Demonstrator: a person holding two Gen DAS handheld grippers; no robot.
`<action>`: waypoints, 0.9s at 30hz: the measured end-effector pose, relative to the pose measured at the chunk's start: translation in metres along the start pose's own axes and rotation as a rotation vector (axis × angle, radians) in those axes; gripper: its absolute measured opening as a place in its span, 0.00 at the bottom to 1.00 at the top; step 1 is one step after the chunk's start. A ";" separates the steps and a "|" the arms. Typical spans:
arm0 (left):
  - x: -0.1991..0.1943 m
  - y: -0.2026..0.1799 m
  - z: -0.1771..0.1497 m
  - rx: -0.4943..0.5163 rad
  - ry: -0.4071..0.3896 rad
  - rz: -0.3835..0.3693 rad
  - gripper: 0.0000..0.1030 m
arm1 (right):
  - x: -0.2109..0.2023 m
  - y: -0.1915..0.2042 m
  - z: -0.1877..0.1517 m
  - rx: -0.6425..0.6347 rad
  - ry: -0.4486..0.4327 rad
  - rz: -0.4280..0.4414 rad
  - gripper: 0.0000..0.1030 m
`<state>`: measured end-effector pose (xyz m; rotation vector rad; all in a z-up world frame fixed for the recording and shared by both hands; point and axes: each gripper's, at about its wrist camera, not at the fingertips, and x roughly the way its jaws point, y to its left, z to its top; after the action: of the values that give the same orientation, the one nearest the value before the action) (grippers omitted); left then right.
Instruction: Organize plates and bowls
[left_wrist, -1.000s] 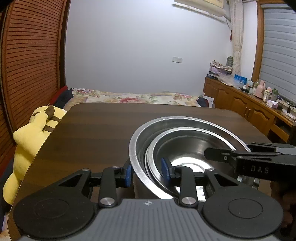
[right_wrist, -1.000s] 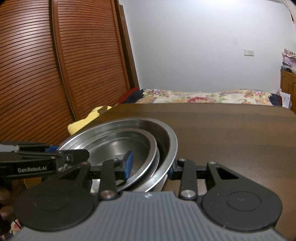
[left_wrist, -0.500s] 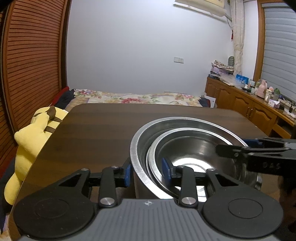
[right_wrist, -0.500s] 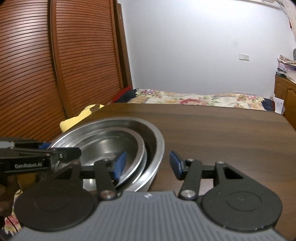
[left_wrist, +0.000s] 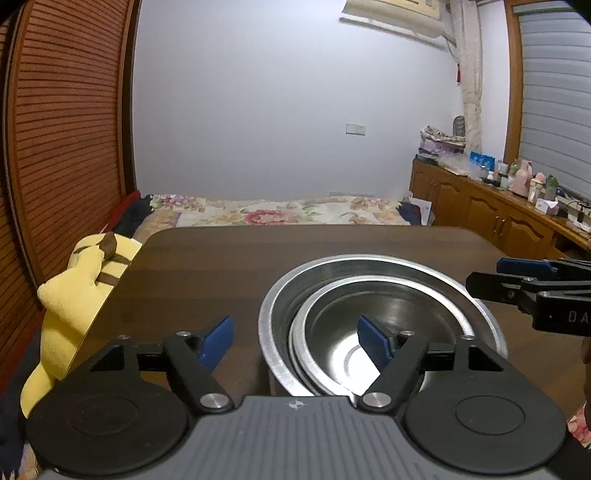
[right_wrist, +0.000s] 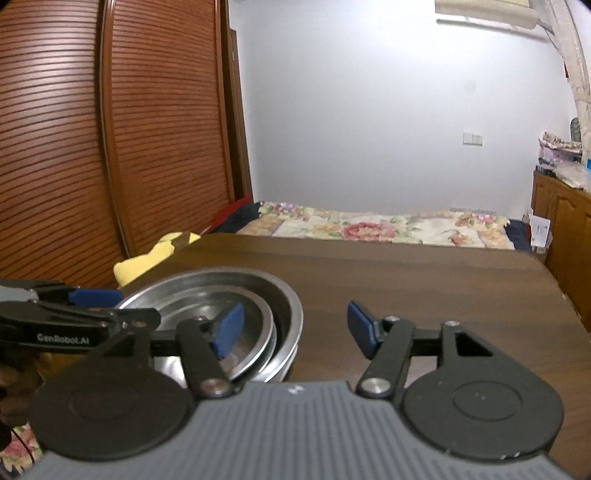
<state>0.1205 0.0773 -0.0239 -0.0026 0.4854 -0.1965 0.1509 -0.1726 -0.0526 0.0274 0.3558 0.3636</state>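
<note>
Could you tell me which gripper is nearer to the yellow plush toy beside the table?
Left. The left gripper straddles the bowls' rim on the side facing the yellow plush toy, jaws opening. The right gripper is at the bowls' far side, also opening.

"GenRobot.AI" stands in white on the side of the left gripper (right_wrist: 79, 314) — at near left. The right gripper (left_wrist: 517, 280) shows only "DA", cut off at the edge.
</note>
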 end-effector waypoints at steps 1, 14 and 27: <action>-0.002 -0.001 0.000 0.001 -0.003 -0.004 0.78 | -0.002 0.000 0.000 -0.007 -0.007 -0.005 0.64; -0.033 -0.026 0.014 0.021 -0.086 -0.032 1.00 | -0.029 -0.006 0.002 0.012 -0.066 -0.039 0.94; -0.046 -0.050 0.009 0.026 -0.070 0.071 1.00 | -0.054 -0.007 -0.001 0.029 -0.075 -0.150 1.00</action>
<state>0.0760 0.0370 0.0081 0.0326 0.4121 -0.1326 0.1054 -0.1982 -0.0358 0.0424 0.2873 0.2080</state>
